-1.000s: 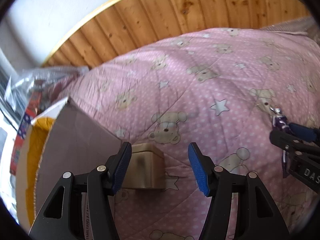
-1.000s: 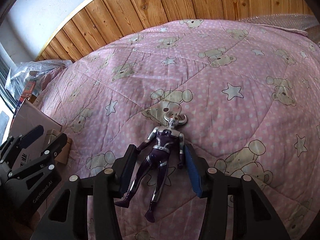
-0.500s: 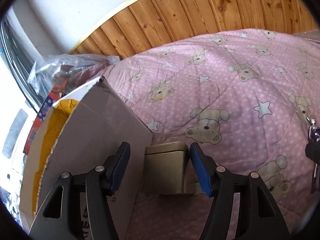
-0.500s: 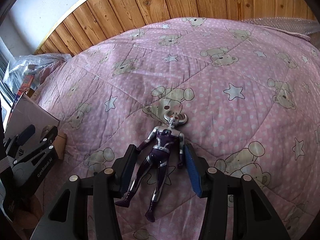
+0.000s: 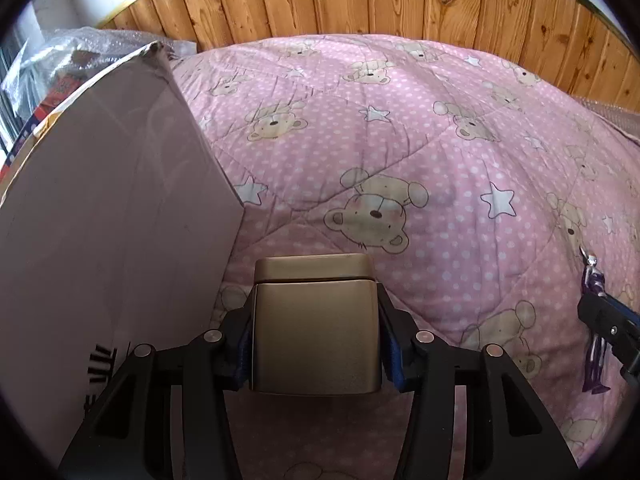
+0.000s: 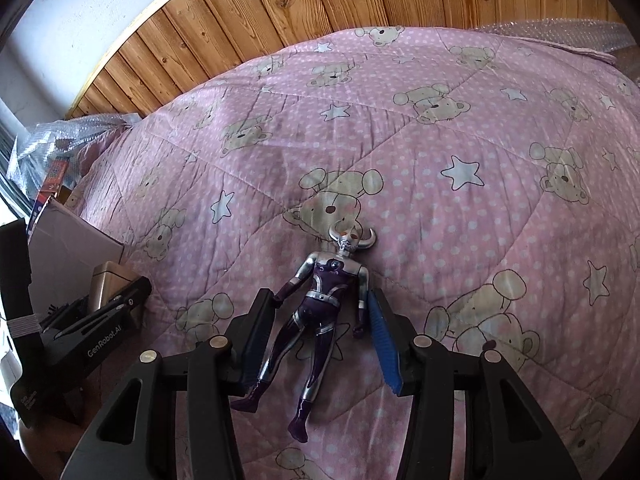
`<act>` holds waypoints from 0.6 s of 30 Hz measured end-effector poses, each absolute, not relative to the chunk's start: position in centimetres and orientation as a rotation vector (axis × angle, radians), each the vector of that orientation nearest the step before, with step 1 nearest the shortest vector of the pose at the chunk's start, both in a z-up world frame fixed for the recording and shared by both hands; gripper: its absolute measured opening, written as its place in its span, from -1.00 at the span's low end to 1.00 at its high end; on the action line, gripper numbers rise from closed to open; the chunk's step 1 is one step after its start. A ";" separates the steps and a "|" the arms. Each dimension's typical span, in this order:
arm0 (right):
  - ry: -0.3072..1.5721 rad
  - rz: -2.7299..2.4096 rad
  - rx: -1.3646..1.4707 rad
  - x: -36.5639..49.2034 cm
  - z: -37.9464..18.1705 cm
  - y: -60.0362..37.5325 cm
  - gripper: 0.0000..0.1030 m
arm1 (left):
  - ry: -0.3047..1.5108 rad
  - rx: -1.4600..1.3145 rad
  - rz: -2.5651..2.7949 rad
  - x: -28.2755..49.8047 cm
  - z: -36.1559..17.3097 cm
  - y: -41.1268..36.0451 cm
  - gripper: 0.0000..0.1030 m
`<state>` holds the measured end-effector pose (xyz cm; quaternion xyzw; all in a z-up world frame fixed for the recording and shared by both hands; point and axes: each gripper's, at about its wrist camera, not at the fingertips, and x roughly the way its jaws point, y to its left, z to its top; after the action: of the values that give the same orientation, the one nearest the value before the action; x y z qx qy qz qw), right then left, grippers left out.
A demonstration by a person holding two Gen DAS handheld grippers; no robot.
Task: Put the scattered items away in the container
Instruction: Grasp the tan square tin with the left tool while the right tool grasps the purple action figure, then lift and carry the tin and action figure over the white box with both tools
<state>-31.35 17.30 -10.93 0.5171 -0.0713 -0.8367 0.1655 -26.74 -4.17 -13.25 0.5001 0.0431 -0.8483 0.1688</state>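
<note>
A gold tin [image 5: 316,332] stands on the pink quilt, right beside the wall of a cardboard box [image 5: 100,220]. My left gripper [image 5: 317,312] straddles the tin; its jaws are closing and both blue pads lie against the tin's sides. A purple and silver toy figure [image 6: 324,288] lies face up on the quilt. My right gripper [image 6: 320,304] is shut on it at the arms, and the figure still rests on the quilt. In the right wrist view the left gripper [image 6: 116,304] and the tin [image 6: 106,280] sit at the far left.
The pink bear-print quilt [image 5: 440,160] spreads wide beyond both grippers. A wooden panelled wall [image 5: 360,0] runs behind it. Bubble wrap and coloured packages [image 5: 60,64] are piled behind the box at the far left. More bubble wrap [image 6: 560,32] lies at the far right.
My left gripper swung in over the gold tin, which now sits between its pads, and the pads have drawn in against it. The right gripper and the figure have not moved.
</note>
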 end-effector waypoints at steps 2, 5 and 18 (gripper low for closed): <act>-0.209 -2.377 1.469 -30.6 -10.6 17.2 -0.05 | 0.148 1.439 -2.418 -25.9 -13.1 -4.0 0.02; -0.201 -2.368 1.463 -29.1 -10.3 16.9 -0.05 | 0.180 1.455 -2.434 -24.7 -12.7 -3.7 0.02; -0.204 -2.327 1.453 -21.7 -9.4 16.7 -0.05 | 0.172 1.403 -2.573 -18.3 -7.7 -0.4 0.02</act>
<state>-21.68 16.73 -9.41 0.5182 -0.0726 -0.8299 0.1938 -18.27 -0.44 -7.69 0.4753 0.0584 -0.8719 0.1026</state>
